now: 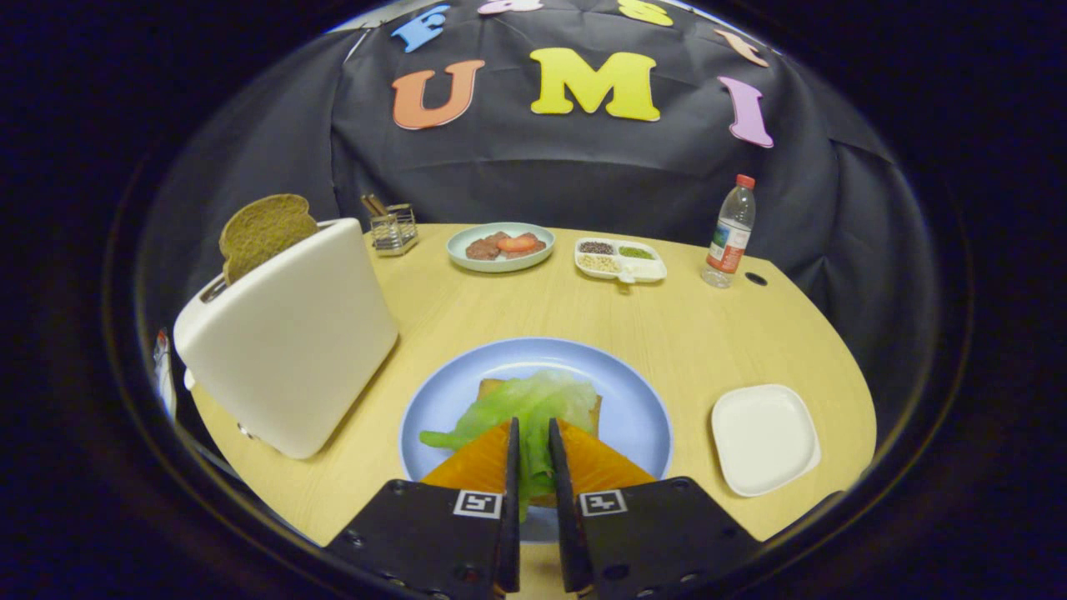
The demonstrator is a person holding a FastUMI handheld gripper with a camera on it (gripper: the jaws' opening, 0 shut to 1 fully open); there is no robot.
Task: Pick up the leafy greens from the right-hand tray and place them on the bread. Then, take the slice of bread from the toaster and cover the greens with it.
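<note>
We see gripper (533, 433) nearly closed, pinching pale crinkled lettuce (533, 404) draped over bread (492, 387) on blue plate (633, 408).

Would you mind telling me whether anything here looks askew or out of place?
Nothing is spilled or damaged. The leafy greens lie on the bread on the blue plate, with one end trailing off the bread's edge. The gripper has its fingers nearly closed, a strip of greens between them.
</note>
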